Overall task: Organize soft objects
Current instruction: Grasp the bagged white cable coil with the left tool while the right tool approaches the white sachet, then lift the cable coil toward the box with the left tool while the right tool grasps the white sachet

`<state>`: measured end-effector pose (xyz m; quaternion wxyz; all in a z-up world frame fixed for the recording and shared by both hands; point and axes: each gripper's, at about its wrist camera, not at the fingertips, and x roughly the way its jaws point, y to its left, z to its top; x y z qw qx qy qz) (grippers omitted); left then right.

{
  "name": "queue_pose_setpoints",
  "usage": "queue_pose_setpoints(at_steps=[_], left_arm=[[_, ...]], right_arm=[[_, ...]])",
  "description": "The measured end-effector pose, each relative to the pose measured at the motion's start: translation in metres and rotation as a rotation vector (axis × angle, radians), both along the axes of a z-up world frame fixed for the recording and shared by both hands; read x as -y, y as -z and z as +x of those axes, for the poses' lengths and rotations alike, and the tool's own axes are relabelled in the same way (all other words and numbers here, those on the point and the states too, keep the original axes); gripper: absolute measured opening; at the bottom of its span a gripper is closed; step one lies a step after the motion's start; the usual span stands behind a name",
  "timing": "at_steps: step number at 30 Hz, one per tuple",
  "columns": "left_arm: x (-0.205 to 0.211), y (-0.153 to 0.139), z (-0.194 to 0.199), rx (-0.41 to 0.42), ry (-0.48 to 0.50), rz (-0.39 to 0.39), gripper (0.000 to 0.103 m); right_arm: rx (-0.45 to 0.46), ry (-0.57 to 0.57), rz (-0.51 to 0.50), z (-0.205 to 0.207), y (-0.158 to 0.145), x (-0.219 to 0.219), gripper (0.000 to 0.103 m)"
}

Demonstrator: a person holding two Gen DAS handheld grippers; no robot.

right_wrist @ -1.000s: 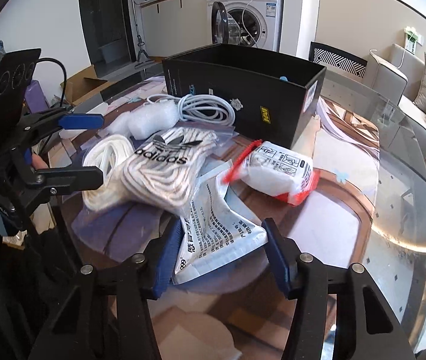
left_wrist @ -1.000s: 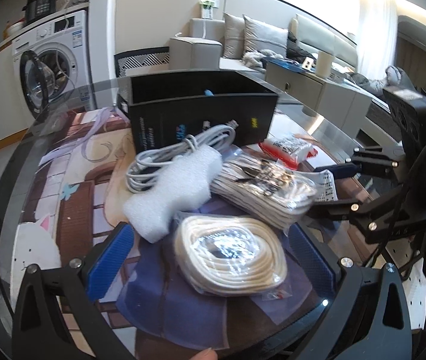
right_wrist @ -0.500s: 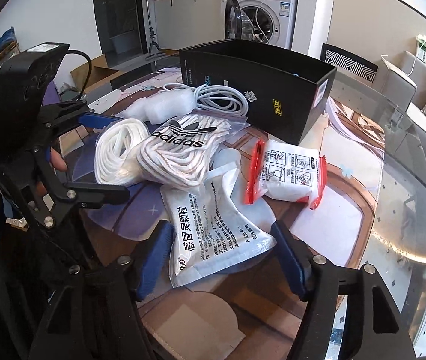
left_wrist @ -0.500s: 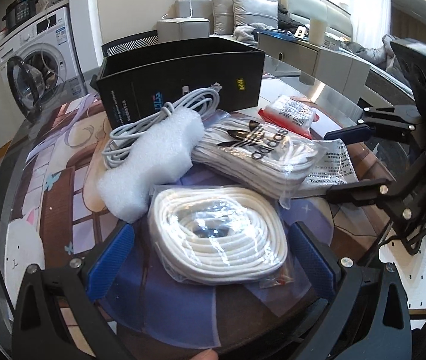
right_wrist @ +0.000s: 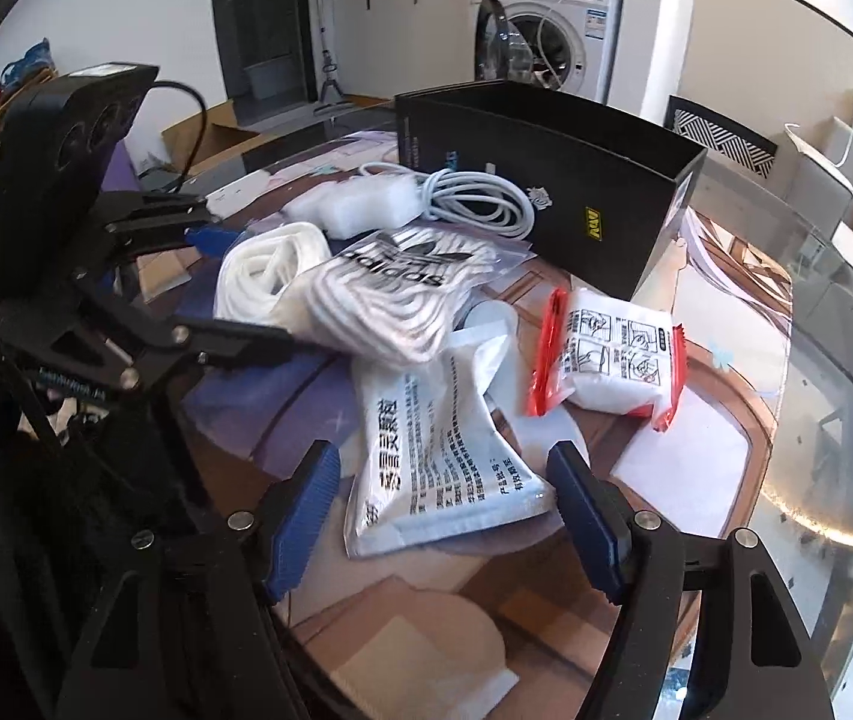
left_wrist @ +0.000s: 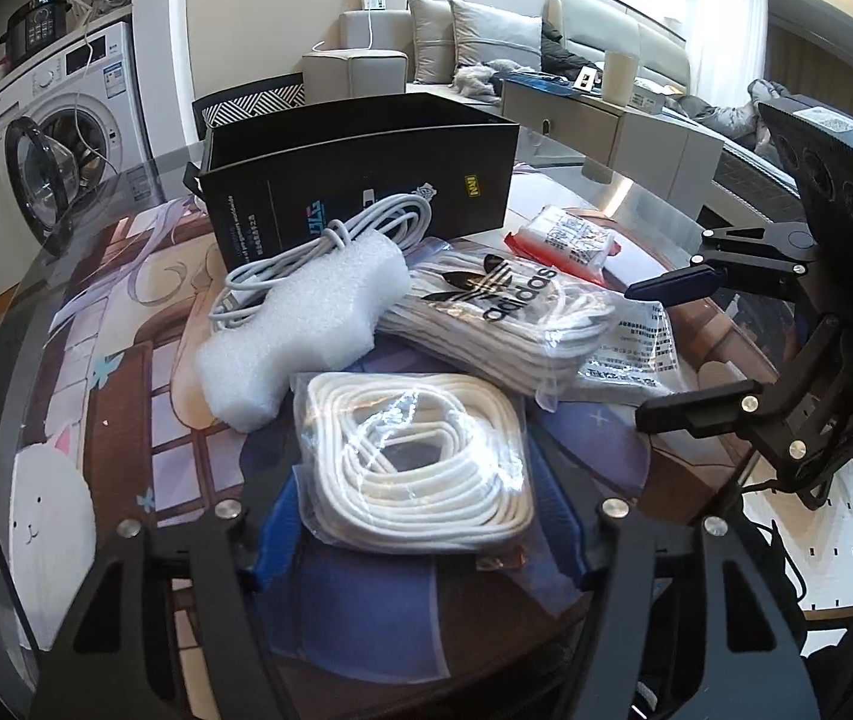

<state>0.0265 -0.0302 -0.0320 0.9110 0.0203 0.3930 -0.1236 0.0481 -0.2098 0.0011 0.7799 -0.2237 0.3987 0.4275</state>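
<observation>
Soft packets lie heaped on the glass table, just in front of an open black box at the far side. Nearest the left gripper is a clear bag of coiled white rope; the blue pads sit either side of its near end and the jaws are closing on it, though I cannot tell whether the pads have met the plastic yet. Beyond that bag, to the left, a lump of white foam wrap rests against a looped white cable, which lies right up against the box front. To the right of the foam a bag of striped adidas laces overlaps the rope bag's far edge.

The right gripper stands partly open over a flat white sachet printed with black characters; the sachet's near end lies between its blue pads, with a clear gap on each side, so nothing is gripped. Just right of the sachet, apart from it, sits a white packet with red edges, near the box's right corner. Behind the table an open-doored washing machine stands against the wall.
</observation>
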Motion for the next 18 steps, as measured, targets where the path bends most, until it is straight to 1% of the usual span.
queue_pose_setpoints(at_steps=[3,11,16,18], left_arm=[[-0.001,0.000,-0.003,0.000,0.008,0.000,0.066],[-0.009,-0.004,-0.012,0.006,0.003,-0.015,0.066],[-0.015,-0.010,-0.015,0.026,-0.008,-0.043,0.066],[-0.017,-0.013,-0.016,0.033,-0.011,-0.048,0.066]], right_arm=[[0.006,0.016,0.002,0.001,0.000,0.002,0.073],[0.017,0.015,0.011,0.000,0.000,-0.007,0.073],[0.010,0.042,0.023,0.005,0.003,-0.014,0.073],[0.010,0.048,0.023,0.006,0.003,-0.015,0.062]])
